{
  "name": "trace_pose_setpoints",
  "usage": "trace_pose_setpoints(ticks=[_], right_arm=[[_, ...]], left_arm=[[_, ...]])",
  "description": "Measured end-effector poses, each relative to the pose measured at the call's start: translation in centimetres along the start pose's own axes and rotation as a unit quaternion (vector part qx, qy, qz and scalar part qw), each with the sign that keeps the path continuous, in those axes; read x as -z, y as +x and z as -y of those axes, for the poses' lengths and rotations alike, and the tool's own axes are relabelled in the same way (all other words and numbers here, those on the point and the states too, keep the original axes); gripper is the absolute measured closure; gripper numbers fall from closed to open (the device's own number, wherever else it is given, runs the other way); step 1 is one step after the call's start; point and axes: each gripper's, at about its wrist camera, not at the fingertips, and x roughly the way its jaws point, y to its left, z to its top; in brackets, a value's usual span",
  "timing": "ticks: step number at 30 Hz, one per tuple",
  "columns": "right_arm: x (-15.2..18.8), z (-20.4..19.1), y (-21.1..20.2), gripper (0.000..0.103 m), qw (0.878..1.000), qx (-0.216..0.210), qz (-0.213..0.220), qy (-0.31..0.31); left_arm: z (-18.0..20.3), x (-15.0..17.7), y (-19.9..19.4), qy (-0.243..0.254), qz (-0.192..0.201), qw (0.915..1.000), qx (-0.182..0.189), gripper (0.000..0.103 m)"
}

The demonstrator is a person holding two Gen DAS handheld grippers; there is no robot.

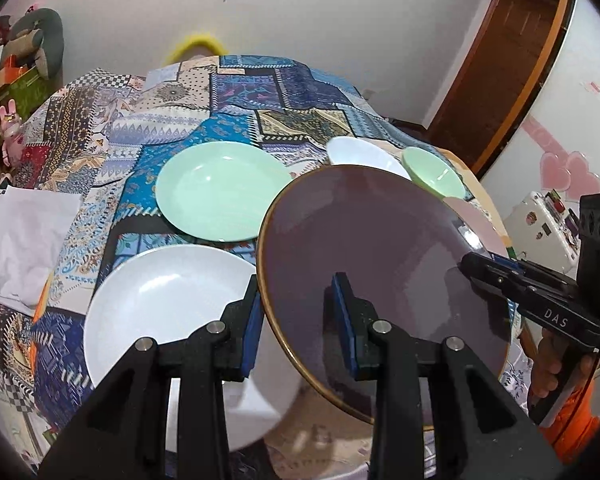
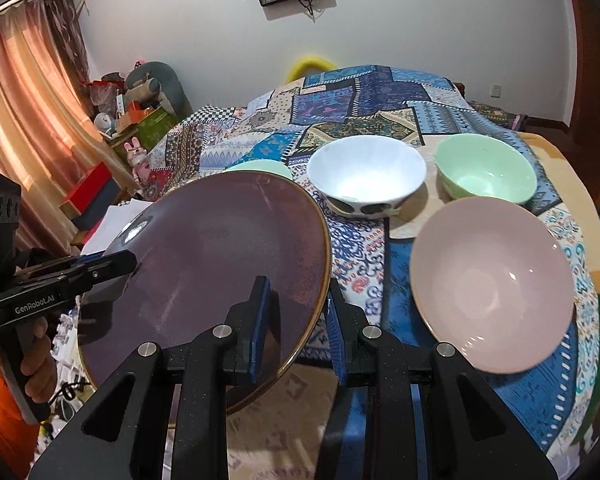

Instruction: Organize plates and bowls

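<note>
- A large dark purple-brown ceramic plate with a thin golden rim (image 1: 372, 272) is off the table and tilted, held on opposite edges by both tongs.
- The left gripper (image 1: 298, 312) is clamped on the plate's near-left rim: one blue pad lies on the upper face, the other under the edge.
- The right gripper (image 2: 298, 320) is clamped on the rim at the plate's other side, the rim sandwiched between its blue pads; in the left wrist view it reaches in from 3 o'clock.
- A hand (image 2: 36, 360) grips the left tool's black handle, with an orange sleeve below it.
- On the patchwork blue-patterned tablecloth (image 1: 240, 92), in the left view, a round mint-green plate (image 1: 220, 190) lies at 11 o'clock of the held plate, and a round white plate (image 1: 160, 320) lies at 9 o'clock, partly behind the left fingers.
- In the right view, a white bowl with dark spots on its outside (image 2: 366, 176) sits at 1 o'clock of the held plate, a mint-green bowl (image 2: 486, 172) is just beside it at 3 o'clock, and a wide pale pink bowl (image 2: 492, 284) lies near them, toward 5 o'clock.
- Crumpled white paper (image 1: 20, 240) lies at the table's left edge.
</note>
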Motion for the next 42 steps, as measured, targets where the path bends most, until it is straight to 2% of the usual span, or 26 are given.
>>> trace_pose_setpoints(ticks=[19, 30, 42], right_arm=[[3.2, 3.0, 0.0, 0.078, 0.999, -0.001, -0.028, 0.025], [4.3, 4.7, 1.5, 0.078, 0.998, 0.003, -0.054, 0.045], [4.8, 6.2, 2.6, 0.078, 0.996, 0.006, -0.07, 0.06]], left_arm=[[2.8, 3.0, 1.9, 0.007, -0.034, 0.9994, 0.005, 0.07], [3.3, 3.8, 5.4, 0.005, -0.073, 0.9973, 0.006, 0.07], [3.3, 3.6, 8.1, 0.01, -0.093, 0.9956, -0.003, 0.07]])
